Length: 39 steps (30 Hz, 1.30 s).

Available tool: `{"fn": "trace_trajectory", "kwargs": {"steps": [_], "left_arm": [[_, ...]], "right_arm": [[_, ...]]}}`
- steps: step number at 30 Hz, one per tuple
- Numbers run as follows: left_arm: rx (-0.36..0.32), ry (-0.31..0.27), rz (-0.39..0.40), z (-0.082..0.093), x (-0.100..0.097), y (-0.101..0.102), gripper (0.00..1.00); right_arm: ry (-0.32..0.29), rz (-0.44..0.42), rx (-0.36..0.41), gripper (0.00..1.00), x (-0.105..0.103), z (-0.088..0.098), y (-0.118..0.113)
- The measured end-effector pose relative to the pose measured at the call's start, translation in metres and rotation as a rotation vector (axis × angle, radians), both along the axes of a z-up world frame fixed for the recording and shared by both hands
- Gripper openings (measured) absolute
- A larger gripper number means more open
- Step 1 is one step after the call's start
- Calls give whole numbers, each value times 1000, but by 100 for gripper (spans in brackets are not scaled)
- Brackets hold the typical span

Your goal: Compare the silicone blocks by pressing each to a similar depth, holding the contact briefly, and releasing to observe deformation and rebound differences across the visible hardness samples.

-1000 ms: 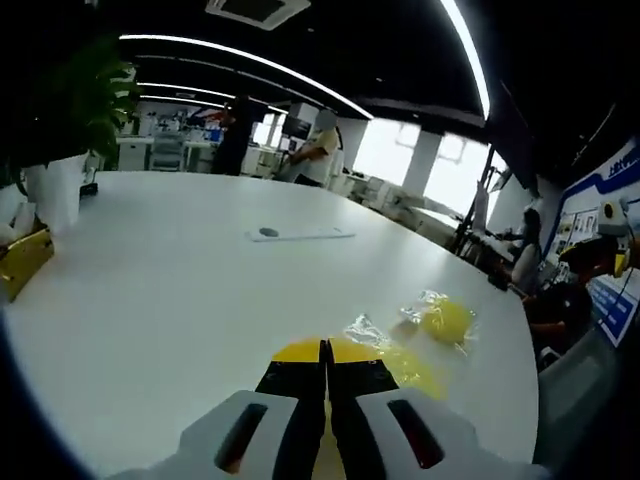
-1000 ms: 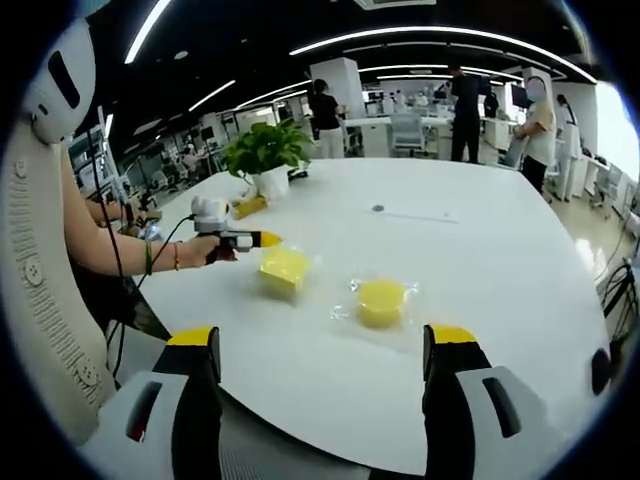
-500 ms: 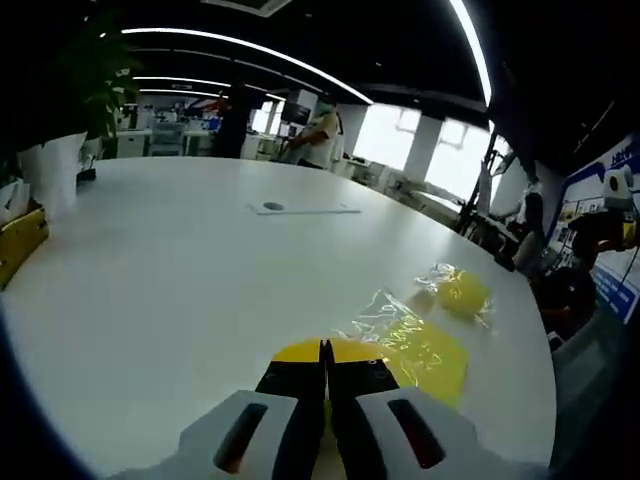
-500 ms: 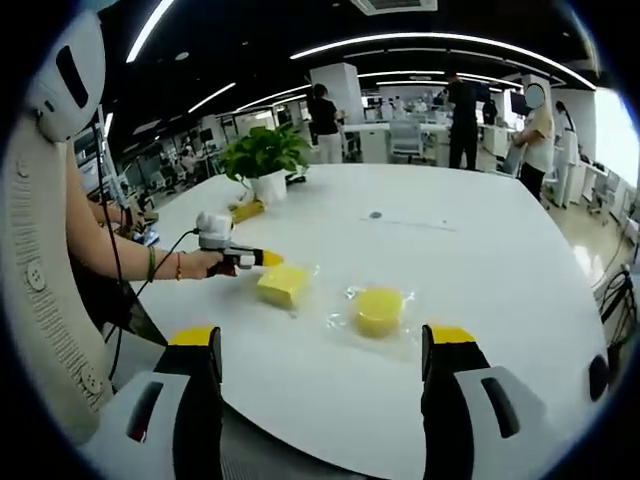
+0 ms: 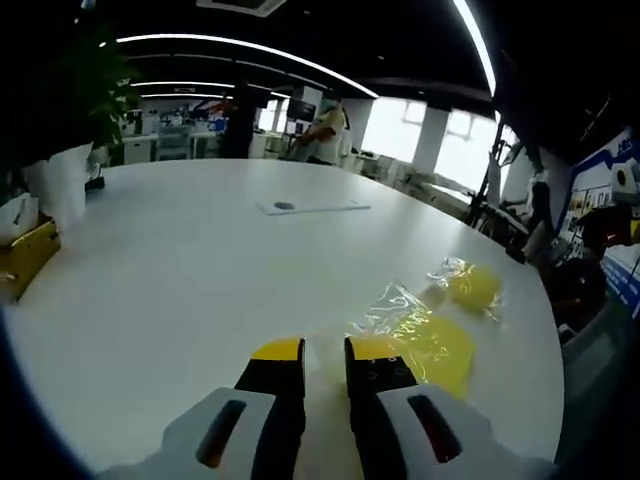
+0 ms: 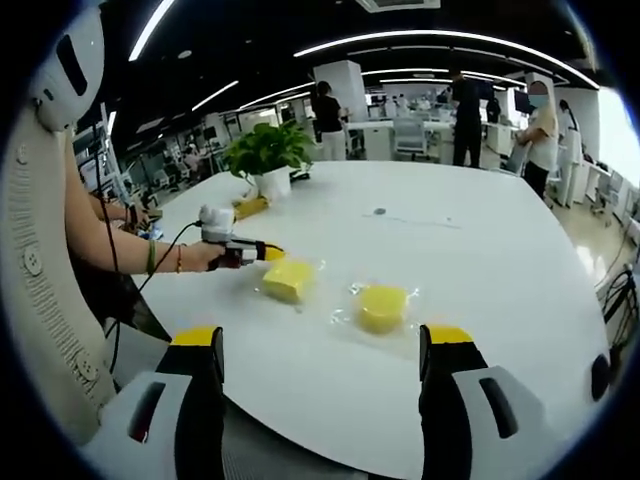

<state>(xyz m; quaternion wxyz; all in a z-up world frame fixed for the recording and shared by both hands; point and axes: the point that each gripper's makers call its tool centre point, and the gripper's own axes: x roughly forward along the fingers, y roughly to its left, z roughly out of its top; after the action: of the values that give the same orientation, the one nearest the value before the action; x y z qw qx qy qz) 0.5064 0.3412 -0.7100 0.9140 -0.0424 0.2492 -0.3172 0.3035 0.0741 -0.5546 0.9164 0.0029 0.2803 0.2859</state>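
Two yellow silicone blocks lie in clear wrappers on the white table (image 6: 480, 260). They are a square block (image 6: 287, 279) (image 5: 432, 346) and a round block (image 6: 381, 304) (image 5: 473, 287). My left gripper (image 5: 325, 352), held by a hand, sits low over the table just left of the square block. Its jaws are open by a narrow gap with nothing between them. In the right gripper view the left gripper (image 6: 262, 251) has its yellow tips at the square block's near corner. My right gripper (image 6: 322, 338) hangs back at the table's near edge, wide open and empty.
A potted plant (image 6: 265, 152) and a small yellow box (image 5: 24, 262) stand at the table's far side. A flat white strip (image 5: 312, 207) lies mid-table. A white chair (image 6: 35, 250) and the person's arm are on the left. People stand in the background.
My left gripper's jaws, shut before, have parted slightly. It has come off the square block and now sits beside it. The right gripper has stayed open and nearly still.
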Motion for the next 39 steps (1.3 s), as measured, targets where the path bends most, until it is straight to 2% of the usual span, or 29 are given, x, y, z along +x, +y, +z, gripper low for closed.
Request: {"fn": "trace_trajectory", "kwargs": {"steps": [4,8,11,15,19,28,33,39], "left_arm": [[2,-7,21,15,-10,7,24],[-14,-50,34,43,-27,11,28],[-18,-70,31,58,-40,9,33],[-58,-80,20,85,-72,-6,35],[-106,-109,31,109,-102,-16,39],[-93,-170,49,149,-146,-25,47],[-64,-205,49,173,-172,-30,49],[-54,-247,34,197,-196,-41,57]], "right_arm": [[-21,8,10,75,-1,4,1],[-51,23,32,75,-3,12,1],[-69,38,41,76,-5,15,2],[-89,40,103,79,-5,24,6],[-108,56,117,79,-10,26,7],[-154,105,152,79,-19,35,7],[-180,130,186,80,-20,39,4],[-177,150,215,83,-20,36,-3]]}}
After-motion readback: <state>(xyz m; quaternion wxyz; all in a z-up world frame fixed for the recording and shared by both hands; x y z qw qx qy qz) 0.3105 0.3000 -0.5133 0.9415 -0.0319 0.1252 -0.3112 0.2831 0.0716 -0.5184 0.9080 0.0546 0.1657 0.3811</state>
